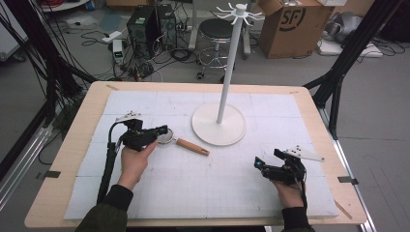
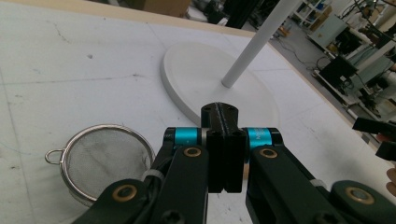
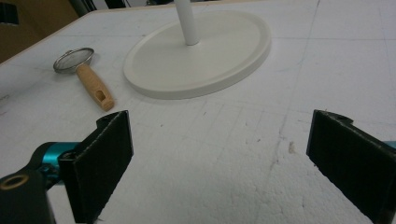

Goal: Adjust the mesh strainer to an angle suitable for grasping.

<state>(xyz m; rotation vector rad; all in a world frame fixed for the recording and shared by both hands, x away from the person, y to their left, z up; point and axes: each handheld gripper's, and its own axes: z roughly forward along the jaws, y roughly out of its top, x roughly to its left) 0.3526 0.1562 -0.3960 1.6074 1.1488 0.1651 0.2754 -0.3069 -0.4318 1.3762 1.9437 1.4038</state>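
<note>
A small metal mesh strainer [image 1: 166, 139] with a wooden handle [image 1: 192, 146] lies on the white mat, left of the stand's base. My left gripper [image 1: 163, 130] hovers just over the strainer's bowl, held in a hand. In the left gripper view its jaws [image 2: 219, 112] are pressed together with nothing between them, and the strainer [image 2: 105, 154] sits below and to their left. My right gripper [image 1: 258, 163] rests near the front right of the mat. It stands open and empty [image 3: 219, 140], facing the strainer [image 3: 74, 59] and the stand base [image 3: 201, 51].
A white stand with a round base [image 1: 218, 124] and a tall pole [image 1: 228, 72] topped by hooks rises at the mat's middle back. The wooden table edge [image 1: 72, 145] frames the mat. Beyond the table are a stool, a cardboard box and cables on the floor.
</note>
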